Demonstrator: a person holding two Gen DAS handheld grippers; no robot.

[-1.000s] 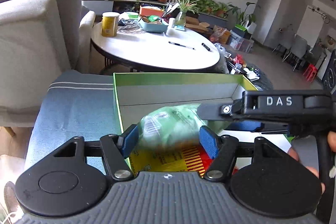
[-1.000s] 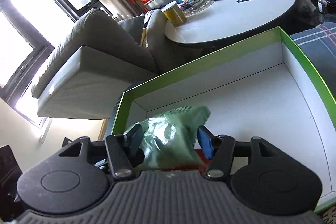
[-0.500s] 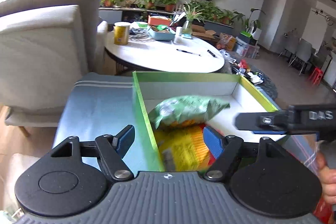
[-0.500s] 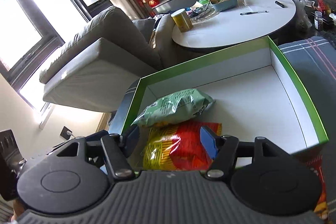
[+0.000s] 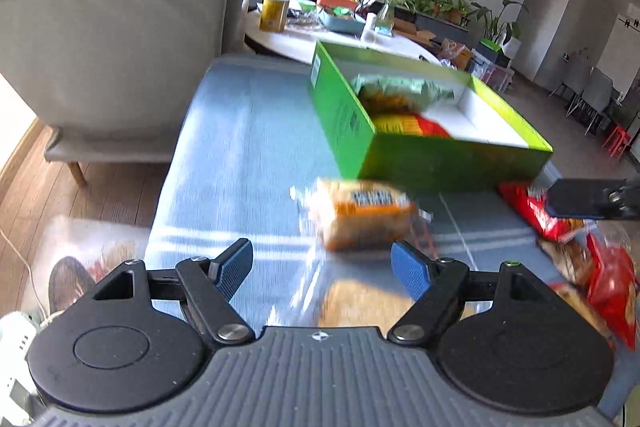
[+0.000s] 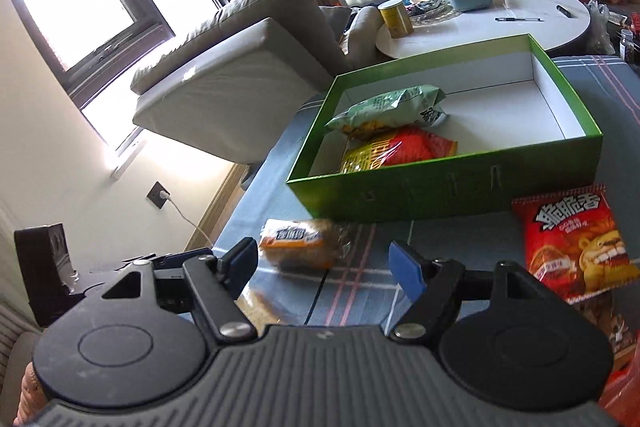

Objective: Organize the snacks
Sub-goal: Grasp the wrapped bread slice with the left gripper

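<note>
From the left wrist, the left gripper [image 5: 322,265] is spread and still widening, nothing between its pads; the orange snack pack [image 5: 362,213] lies on the blue cloth [image 5: 240,147] just beyond them, near the green box [image 5: 440,159]. From the right wrist, the right gripper [image 6: 323,263] is likewise widening and empty, the orange snack pack [image 6: 298,243] lying just past its left pad, the red chip bag [image 6: 572,239] off to its right.
</note>
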